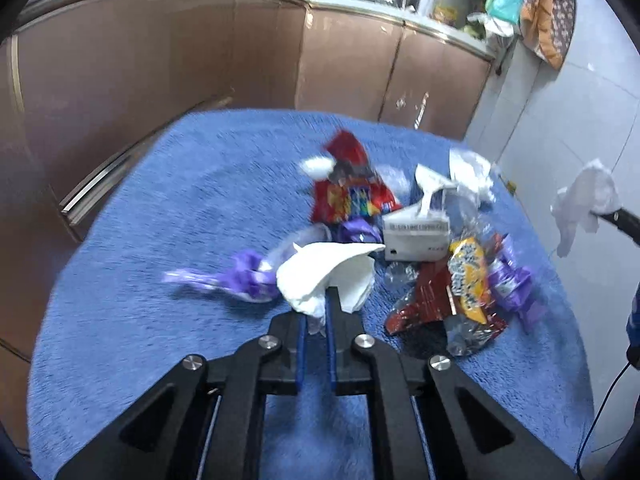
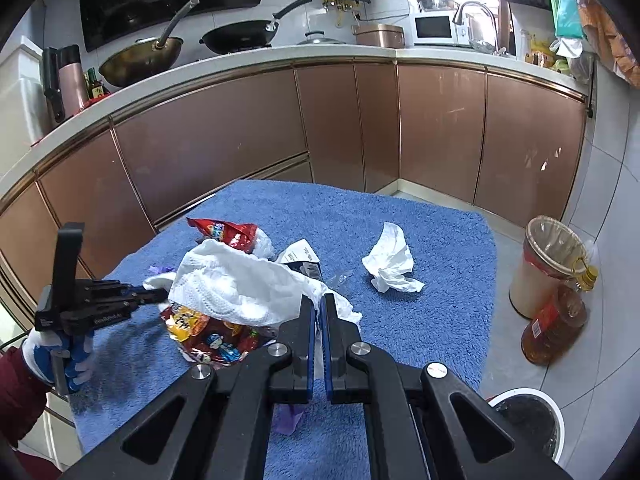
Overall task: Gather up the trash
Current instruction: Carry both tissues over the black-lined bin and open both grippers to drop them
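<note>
Left wrist — claw [image 1: 316, 312] on tissue [image 1: 328, 272]

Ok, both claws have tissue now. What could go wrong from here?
1. The right claw pinches only an edge of its white tissue; the loose bulk could slip out on the way to a bin.
2. The oil bottle stands against the lined bin; a swing there might knock it.
3. The left claw holds its folded tissue close to the wrapper pile, so it may drag wrappers along.
</note>
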`<action>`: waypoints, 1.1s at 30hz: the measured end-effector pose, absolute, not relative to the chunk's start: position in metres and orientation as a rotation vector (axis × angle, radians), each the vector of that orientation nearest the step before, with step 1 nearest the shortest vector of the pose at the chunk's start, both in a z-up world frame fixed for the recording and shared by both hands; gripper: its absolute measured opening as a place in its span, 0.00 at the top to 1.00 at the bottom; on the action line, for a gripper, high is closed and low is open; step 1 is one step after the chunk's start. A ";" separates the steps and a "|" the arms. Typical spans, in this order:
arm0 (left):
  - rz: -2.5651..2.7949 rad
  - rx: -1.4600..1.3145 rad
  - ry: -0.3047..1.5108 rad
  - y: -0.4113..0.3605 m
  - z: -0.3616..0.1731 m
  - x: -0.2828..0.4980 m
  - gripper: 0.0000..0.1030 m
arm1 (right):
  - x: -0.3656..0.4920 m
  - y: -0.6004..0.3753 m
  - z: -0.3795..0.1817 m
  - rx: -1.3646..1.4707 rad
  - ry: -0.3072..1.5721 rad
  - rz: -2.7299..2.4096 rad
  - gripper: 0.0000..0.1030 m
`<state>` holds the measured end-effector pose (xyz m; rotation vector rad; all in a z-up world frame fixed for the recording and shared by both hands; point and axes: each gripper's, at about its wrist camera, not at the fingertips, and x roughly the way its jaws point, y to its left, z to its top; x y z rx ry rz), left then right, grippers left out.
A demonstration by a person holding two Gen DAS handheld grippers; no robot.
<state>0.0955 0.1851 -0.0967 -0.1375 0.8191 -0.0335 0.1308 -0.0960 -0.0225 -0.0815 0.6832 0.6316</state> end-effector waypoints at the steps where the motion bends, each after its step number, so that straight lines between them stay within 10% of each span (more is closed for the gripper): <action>1: -0.027 -0.134 0.808 0.187 -0.090 0.091 0.93 | 0.128 -0.098 -0.020 -0.078 0.676 0.632 0.96; 16: -0.391 0.026 0.711 0.016 -0.016 0.114 0.93 | 0.081 -0.212 -0.002 0.063 0.613 0.397 0.96; 33: -0.683 0.244 0.916 -0.259 -0.086 0.217 0.89 | 0.114 -0.349 -0.088 0.178 0.736 -0.021 0.96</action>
